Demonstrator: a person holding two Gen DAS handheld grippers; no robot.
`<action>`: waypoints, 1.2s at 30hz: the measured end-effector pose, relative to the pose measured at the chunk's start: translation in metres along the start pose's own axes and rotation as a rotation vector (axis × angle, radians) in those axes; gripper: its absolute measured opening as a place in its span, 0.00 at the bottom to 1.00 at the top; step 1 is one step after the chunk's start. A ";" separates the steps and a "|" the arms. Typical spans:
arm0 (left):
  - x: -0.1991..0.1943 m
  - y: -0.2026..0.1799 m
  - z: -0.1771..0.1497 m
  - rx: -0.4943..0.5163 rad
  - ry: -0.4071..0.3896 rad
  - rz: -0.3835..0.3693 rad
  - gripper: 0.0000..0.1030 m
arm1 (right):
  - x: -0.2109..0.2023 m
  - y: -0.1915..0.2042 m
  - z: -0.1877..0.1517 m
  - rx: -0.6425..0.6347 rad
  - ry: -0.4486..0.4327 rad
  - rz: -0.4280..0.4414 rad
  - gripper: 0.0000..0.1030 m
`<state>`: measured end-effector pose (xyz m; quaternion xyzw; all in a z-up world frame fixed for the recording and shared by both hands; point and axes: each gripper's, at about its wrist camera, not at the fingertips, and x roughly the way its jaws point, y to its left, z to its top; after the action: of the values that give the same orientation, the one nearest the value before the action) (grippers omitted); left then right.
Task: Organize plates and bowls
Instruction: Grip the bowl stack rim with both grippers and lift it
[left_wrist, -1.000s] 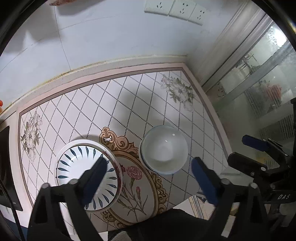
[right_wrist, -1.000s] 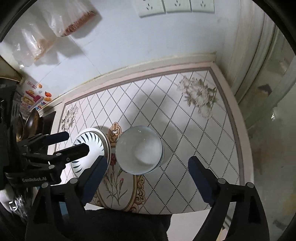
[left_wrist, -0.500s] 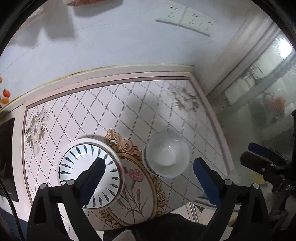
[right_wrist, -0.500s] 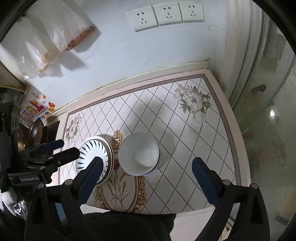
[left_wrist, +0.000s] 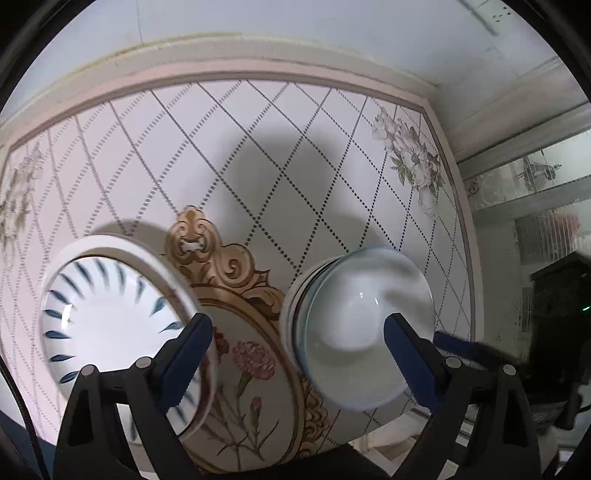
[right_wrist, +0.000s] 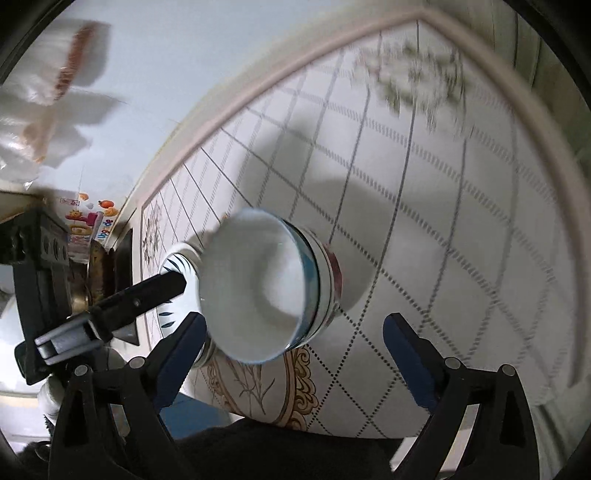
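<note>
A white bowl stack (left_wrist: 354, 325) with a blue rim sits on the patterned tabletop (left_wrist: 258, 155); it also shows in the right wrist view (right_wrist: 266, 288). To its left lies a plate stack with blue leaf marks (left_wrist: 110, 317), partly hidden behind the bowls in the right wrist view (right_wrist: 177, 258). My left gripper (left_wrist: 295, 350) is open and empty, low over the table, one finger over the plate and one over the bowls. My right gripper (right_wrist: 291, 350) is open and empty, close in front of the bowls. The left gripper shows from the side in the right wrist view (right_wrist: 110, 310).
A white wall (left_wrist: 295, 29) with sockets backs the table. Clear bags (right_wrist: 48, 92) hang at the upper left. A dark stove with a pan (right_wrist: 92, 273) stands left of the table. A glass door (left_wrist: 535, 184) is on the right. The table's front edge is near both grippers.
Both grippers have dropped much closer to the table and dishes. The right wrist view has tilted and swung left. The bowls and plates have not moved. Both stay open.
</note>
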<state>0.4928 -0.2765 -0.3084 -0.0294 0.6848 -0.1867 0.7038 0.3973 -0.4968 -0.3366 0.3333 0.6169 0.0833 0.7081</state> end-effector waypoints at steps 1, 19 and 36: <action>0.005 -0.001 0.001 -0.003 0.010 -0.004 0.92 | 0.008 -0.004 0.001 0.015 0.013 0.009 0.96; 0.068 0.005 0.013 -0.035 0.126 -0.126 0.50 | 0.077 -0.035 0.018 0.104 0.071 0.186 0.69; 0.061 0.004 0.001 -0.032 0.069 -0.050 0.42 | 0.091 -0.029 0.016 0.091 0.077 0.147 0.56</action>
<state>0.4939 -0.2918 -0.3676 -0.0513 0.7106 -0.1940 0.6743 0.4240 -0.4765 -0.4270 0.4058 0.6206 0.1196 0.6602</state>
